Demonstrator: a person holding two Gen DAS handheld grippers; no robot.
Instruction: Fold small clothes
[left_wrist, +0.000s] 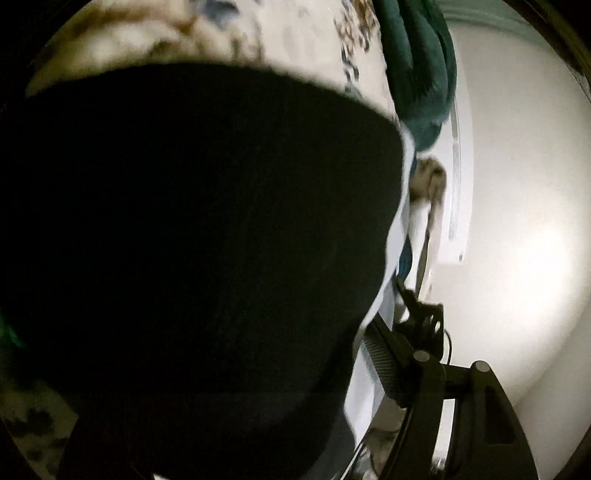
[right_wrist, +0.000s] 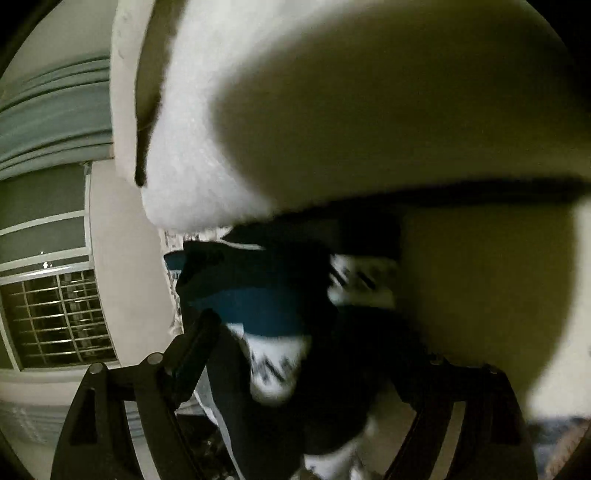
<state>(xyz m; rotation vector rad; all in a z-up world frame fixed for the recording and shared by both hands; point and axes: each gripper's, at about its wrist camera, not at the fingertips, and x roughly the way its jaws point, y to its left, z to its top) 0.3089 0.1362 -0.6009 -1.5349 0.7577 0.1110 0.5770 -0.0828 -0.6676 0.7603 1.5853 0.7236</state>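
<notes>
Left wrist view: a black cloth (left_wrist: 192, 251) hangs close against the lens and fills most of the field, hiding one finger of the left gripper (left_wrist: 380, 354); only the other finger (left_wrist: 384, 363), with its ribbed pad, shows at lower right, so whether this gripper is parted or closed cannot be told. Above the cloth lies a cream floral bedspread (left_wrist: 207, 33), with a teal garment (left_wrist: 421, 74) hanging near its upper right edge against a pale wall (left_wrist: 517, 221). Right wrist view: a large blurred cream-and-white fabric mass (right_wrist: 369, 110) covers the upper field. Below it, a small garment (right_wrist: 280, 314) in black, teal and white with a dark printed pattern sits between the fingers of the right gripper (right_wrist: 295, 369); the left finger (right_wrist: 195, 350) presses against its edge, while the opposite finger is lost in shadow, so a firm grip cannot be confirmed. A barred window (right_wrist: 55, 314) occupies the left edge.
</notes>
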